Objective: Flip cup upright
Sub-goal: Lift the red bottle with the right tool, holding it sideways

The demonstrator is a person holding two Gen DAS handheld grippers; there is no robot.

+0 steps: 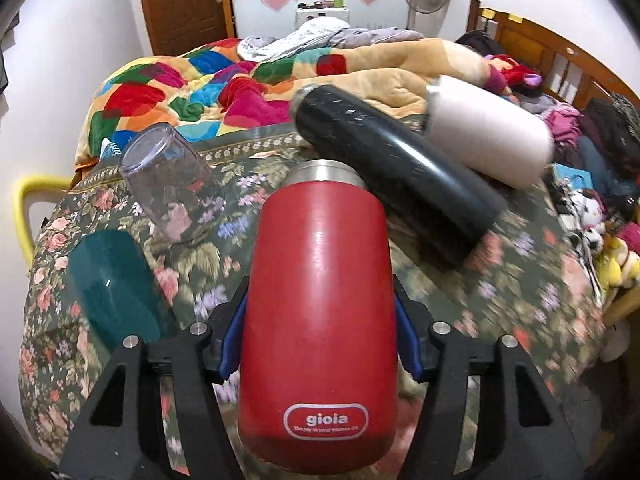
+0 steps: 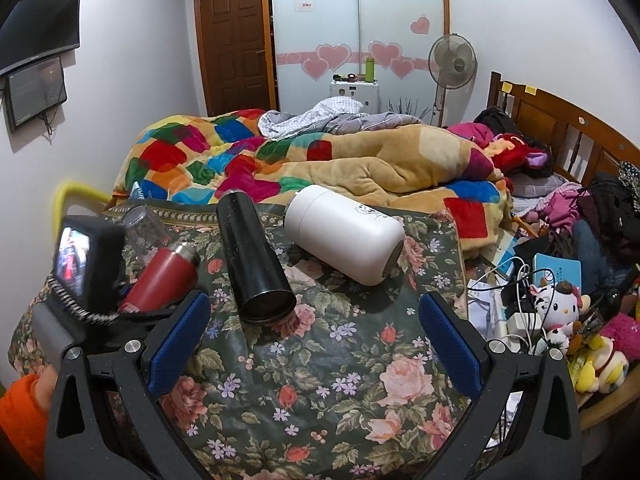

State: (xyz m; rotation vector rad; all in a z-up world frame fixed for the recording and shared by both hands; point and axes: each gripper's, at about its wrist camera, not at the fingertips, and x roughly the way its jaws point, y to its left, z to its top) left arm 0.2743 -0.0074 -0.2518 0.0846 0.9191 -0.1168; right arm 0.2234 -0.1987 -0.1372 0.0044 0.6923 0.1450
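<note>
My left gripper (image 1: pixel 320 320) is shut on a red "gioia" cup (image 1: pixel 320 300), its steel rim pointing away from me, tilted above the floral cloth (image 1: pixel 500 280). It also shows in the right wrist view (image 2: pixel 160 276), held at the left. A black flask (image 1: pixel 396 168) (image 2: pixel 252 256) and a white cup (image 1: pixel 488 132) (image 2: pixel 344 232) lie on their sides. A clear glass (image 1: pixel 168 176) (image 2: pixel 144 228) stands upside down. A teal cup (image 1: pixel 116 284) lies at the left. My right gripper (image 2: pixel 316 324) is open and empty, near the black flask.
A colourful quilt (image 2: pixel 280 160) is piled behind the cloth. Toys, cables and a blue box (image 2: pixel 556 276) crowd the right side. A wooden headboard (image 2: pixel 560 120) stands at the far right and a yellow rail (image 1: pixel 24 208) at the left.
</note>
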